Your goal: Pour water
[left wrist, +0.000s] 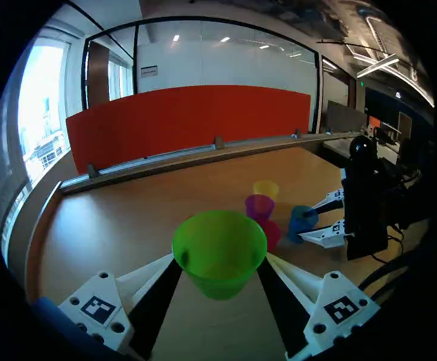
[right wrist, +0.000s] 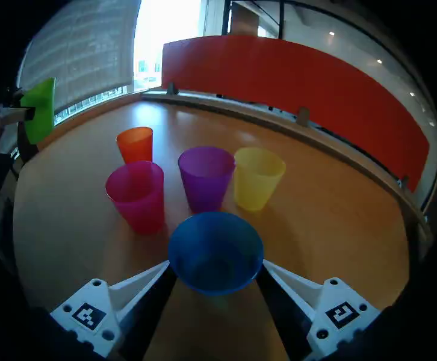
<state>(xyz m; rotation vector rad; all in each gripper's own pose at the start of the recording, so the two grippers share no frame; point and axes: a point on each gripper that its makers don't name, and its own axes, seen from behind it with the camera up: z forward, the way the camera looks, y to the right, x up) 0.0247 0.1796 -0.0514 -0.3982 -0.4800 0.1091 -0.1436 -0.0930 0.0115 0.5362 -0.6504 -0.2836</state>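
**At the wooden table [left wrist: 128, 222], a cup in each gripper**

Nearest in the left gripper view, the left gripper [left wrist: 220, 268] is clenched on the green cup [left wrist: 220, 240], one finger pressing each side. The cup's open mouth faces the camera, and whether it holds water cannot be told. Beyond it stands the purple cup [left wrist: 259, 206], the marker for all else here.

In the right gripper view, the right gripper [right wrist: 215, 271] grasps the blue cup [right wrist: 215, 253] in the same way, both fingers against its wall. This cup sits just on the near side of the purple cup, and its contents are not clear either.

In that same view:
- The magenta cup [right wrist: 136, 195] stands just left of the purple cup.
- The yellow cup [right wrist: 257, 177] stands just right of it, close enough that they may touch.
- The orange cup [right wrist: 135, 144] stands farther back and to the left, behind the magenta cup.
- The green cup appears well apart from the purple cup, at the far left edge.

Farthest off behind the purple cup, the red partition [right wrist: 315, 84] runs along the table's back edge, with a bright window [right wrist: 158, 36] beyond it.
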